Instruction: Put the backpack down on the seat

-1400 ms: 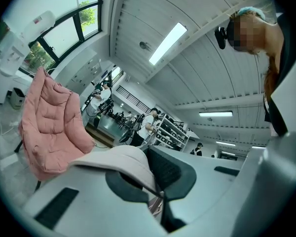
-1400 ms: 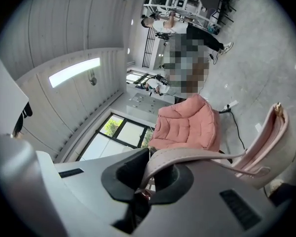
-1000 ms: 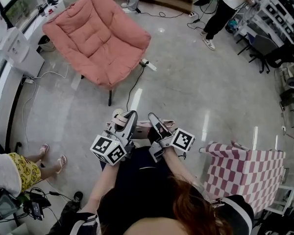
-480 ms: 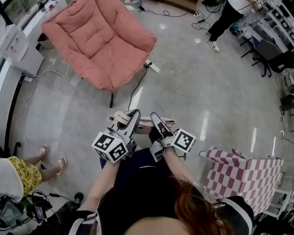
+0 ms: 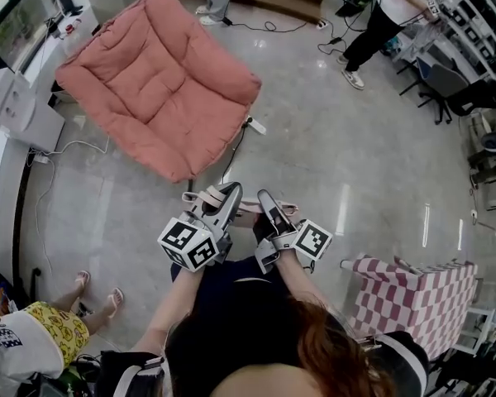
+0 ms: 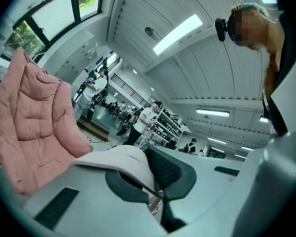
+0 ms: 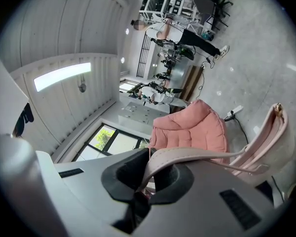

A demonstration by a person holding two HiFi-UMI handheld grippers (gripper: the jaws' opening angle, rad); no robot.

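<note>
The seat is a pink cushioned chair (image 5: 157,77) on the floor ahead and to the left, also seen in the left gripper view (image 6: 29,127) and the right gripper view (image 7: 190,130). The backpack is pale pink; in the head view only its straps (image 5: 200,197) show between the grippers. My left gripper (image 5: 227,195) is shut on one strap (image 6: 123,157), the jaws (image 6: 155,181) pinching it. My right gripper (image 5: 266,201) is shut on the other strap (image 7: 187,154), which loops through its jaws (image 7: 148,174). The backpack's body (image 7: 271,137) hangs below, short of the chair.
A cable and power strip (image 5: 252,125) lie beside the chair's right edge. A pink-and-white checkered seat (image 5: 413,292) stands at the right. A white unit (image 5: 12,106) is at the left wall. A seated person's legs (image 5: 41,329) are at lower left; people (image 5: 380,15) stand behind.
The chair has come nearer and slid left in the head view as I stepped forward. Both grippers keep their grip on the straps, side by side as before.
</note>
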